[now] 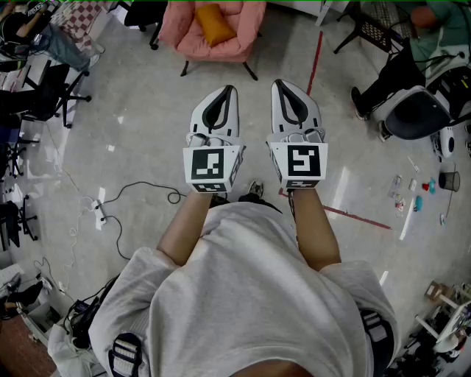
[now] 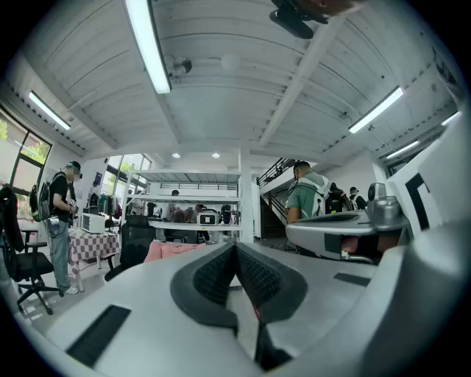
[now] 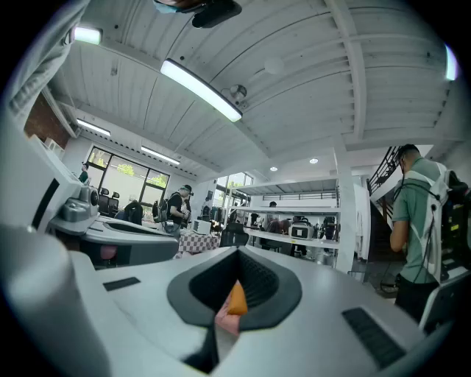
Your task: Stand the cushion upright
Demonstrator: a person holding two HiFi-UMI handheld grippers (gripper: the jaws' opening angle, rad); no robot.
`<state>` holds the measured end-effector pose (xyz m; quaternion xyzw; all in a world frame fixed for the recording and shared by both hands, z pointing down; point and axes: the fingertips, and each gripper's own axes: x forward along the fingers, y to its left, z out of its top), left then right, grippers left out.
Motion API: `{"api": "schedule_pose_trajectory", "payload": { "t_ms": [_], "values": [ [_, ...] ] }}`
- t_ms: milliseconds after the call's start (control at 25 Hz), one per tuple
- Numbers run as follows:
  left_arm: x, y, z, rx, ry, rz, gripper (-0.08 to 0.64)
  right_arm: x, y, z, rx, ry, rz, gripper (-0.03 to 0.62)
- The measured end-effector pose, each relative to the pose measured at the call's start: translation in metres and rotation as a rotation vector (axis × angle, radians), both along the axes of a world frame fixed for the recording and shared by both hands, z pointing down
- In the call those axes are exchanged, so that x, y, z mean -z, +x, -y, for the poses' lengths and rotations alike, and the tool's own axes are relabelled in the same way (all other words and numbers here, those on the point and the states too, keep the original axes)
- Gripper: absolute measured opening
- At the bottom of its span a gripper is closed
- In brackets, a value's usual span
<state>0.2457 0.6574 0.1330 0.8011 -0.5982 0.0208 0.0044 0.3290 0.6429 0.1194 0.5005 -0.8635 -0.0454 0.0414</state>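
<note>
Presently, cushion: orange, soft, rectangular fabric cushion (image 1: 212, 22), slumped in the seat at 12 o'clock in the head view, not upright; well apart from both grippers.
Seat: pink padded armchair (image 1: 176, 29) on thin dark legs, standing on a grey polished floor (image 1: 132, 132).
Left gripper: grey-and-white 2-jaw claw (image 1: 229, 92), jaws pressed together with nothing between them, pointing level toward 12 o'clock.
Right gripper: matching claw (image 1: 280, 87), jaws likewise closed and empty; in its own view the cushion shows far off, dead ahead past the pads.
Stage (judged): cushion untouched; the approach is yet to be made.
Hazard 1: closed jaws reaching the cushion would only shove it flatter; they need to part first.
Hazard 2: a pinch on 1 corner would likely fold the soft fabric and let it flop back.
Hazard 3: a hard push could skid the probably light armchair on the smooth floor.
Hazard 4: black cable (image 1: 140, 190) at 9 o'clock lies off the walking line; small risk of snagging a foot.
</note>
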Motion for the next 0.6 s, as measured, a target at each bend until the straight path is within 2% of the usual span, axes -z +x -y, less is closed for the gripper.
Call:
{"api": "schedule_pose_trajectory", "payload": {
  "t_ms": [240,600],
  "values": [
    [-0.024,0.029,0.003,0.003,-0.037,0.012,0.014,-0.025,0.027,0.009,0.024,-0.022,-0.022,0.008],
    [-0.052,-0.006,0.026,0.082,-0.108,0.014,0.014,-0.055,0.009,0.033,0.083,-0.089,-0.047,0.008]
  ]
}}
